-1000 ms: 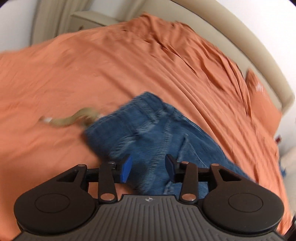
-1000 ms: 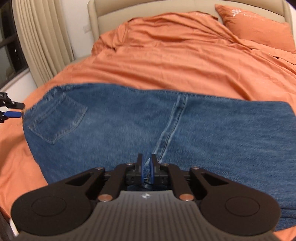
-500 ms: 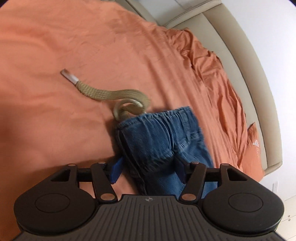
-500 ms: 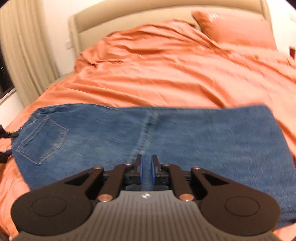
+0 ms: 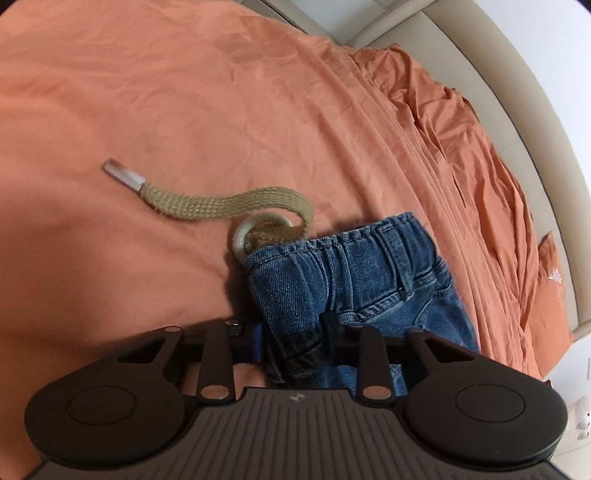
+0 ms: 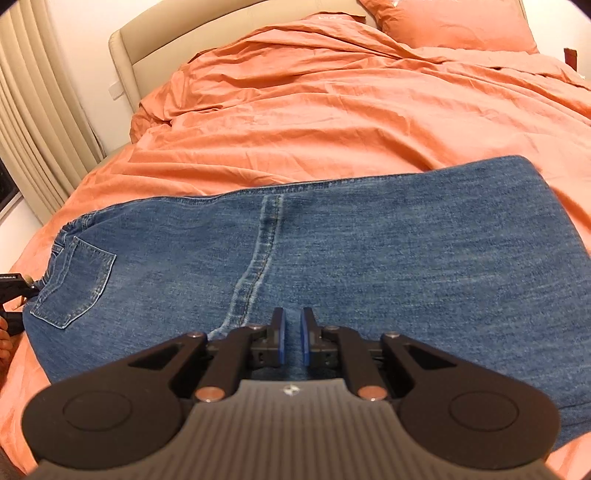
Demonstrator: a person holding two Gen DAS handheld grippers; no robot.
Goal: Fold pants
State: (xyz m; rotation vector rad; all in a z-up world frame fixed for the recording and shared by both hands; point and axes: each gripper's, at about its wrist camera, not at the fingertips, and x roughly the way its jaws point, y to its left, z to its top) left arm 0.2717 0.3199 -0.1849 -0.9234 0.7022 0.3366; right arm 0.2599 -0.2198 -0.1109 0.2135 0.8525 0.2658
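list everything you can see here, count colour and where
jeans: one, blue denim, laid flat across the near part of the bed, back pocket at their left end
belt: one, tan woven, with a pale ring, trailing from the waistband onto the duvet
duvet: one, orange, rumpled, covering the bed
pillow: one, orange, at the headboard
headboard: one, beige, far end of the bed
curtain: one, beige, pleated, left of the bed
left claw: one, black with blue pads, has just been closing, now clamped on the bunched waistband end
right claw: one, black with blue pads, shut on the jeans' near edge
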